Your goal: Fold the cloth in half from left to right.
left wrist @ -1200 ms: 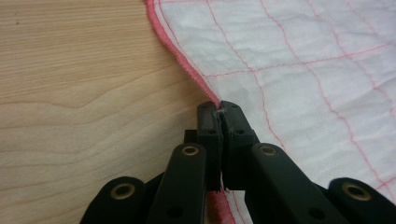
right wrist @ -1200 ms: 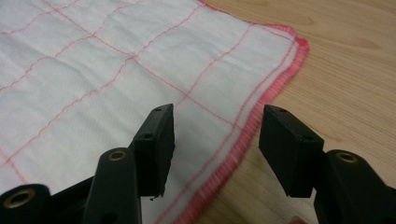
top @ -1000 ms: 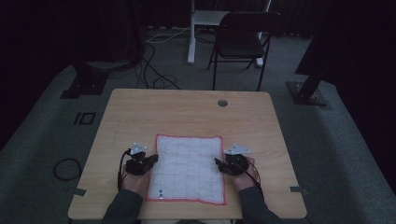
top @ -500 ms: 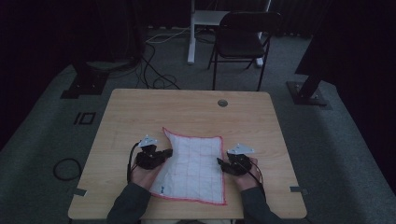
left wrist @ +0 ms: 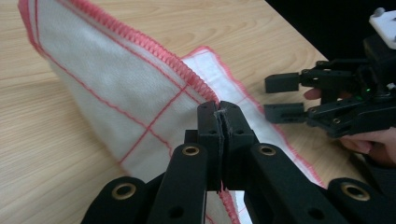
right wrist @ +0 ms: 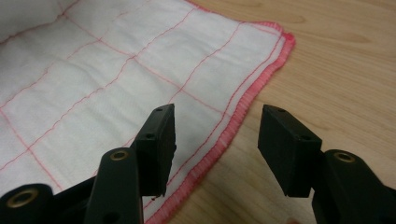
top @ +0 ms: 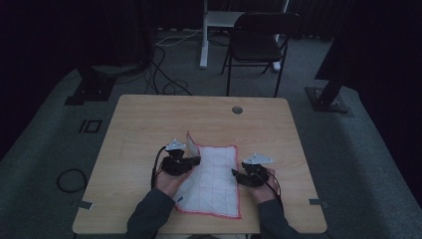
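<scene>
A white cloth (top: 215, 174) with a red grid and red hem lies on the wooden table (top: 149, 124). My left gripper (top: 195, 160) is shut on the cloth's left hem (left wrist: 196, 86) and holds that edge lifted and folded toward the middle. My right gripper (top: 236, 175) stands open at the cloth's right edge, one jaw over the hem (right wrist: 233, 126), the other over bare wood. In the left gripper view the right gripper (left wrist: 280, 98) shows farther off, open.
A round cable hole (top: 237, 109) sits near the table's far edge. Beyond the table stand a dark chair (top: 259, 45) and a white stand (top: 204, 35). Cables (top: 164, 74) lie on the floor.
My left gripper has closed on the cloth's left edge, lifted it and carried it rightward over the cloth. The right gripper has stayed at the right edge.
</scene>
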A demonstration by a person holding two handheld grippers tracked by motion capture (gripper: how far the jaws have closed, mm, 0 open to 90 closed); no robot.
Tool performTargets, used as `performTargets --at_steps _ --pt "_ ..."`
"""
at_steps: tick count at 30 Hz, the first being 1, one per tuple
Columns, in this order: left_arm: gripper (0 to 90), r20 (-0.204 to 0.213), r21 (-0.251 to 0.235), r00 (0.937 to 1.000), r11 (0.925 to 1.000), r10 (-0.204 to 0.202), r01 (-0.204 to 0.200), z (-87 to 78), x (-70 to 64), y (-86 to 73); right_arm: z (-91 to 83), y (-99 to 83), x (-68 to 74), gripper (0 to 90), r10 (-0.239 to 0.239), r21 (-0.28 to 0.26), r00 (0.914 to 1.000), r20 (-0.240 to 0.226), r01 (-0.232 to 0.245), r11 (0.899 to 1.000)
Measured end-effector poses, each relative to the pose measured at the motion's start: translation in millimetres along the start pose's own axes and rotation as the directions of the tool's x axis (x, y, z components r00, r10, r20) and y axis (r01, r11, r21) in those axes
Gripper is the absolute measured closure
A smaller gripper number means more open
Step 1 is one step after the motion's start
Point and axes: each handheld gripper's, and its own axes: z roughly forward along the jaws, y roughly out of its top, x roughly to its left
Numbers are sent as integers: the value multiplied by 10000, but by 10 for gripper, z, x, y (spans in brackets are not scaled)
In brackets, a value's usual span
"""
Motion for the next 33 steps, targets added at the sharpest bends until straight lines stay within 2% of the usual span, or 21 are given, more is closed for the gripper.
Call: performTargets --at_steps 11,17,24,27,33 --pt "890 381 312 9992 9995 -75 63 333 -101 5 0 -5 -33 464 266 26 9995 -141 -266 9996" --pt "891 641 433 9979 9990 54 -82 487 -240 27 -7 -5 -48 470 340 8 9994 -55 -340 9994" --pt "888 1080 316 9932 9984 428 -465 580 -479 124 -19 -9 -98 476 591 -18 9981 173 -591 9983" --pt "828 1384 377 9892 9979 475 -532 621 -508 101 -26 -15 -123 504 676 12 9975 212 -677 9977" --pt "786 1096 418 9907 9955 802 -852 480 -487 26 -55 16 -142 607 653 -72 9969 440 -651 9979"
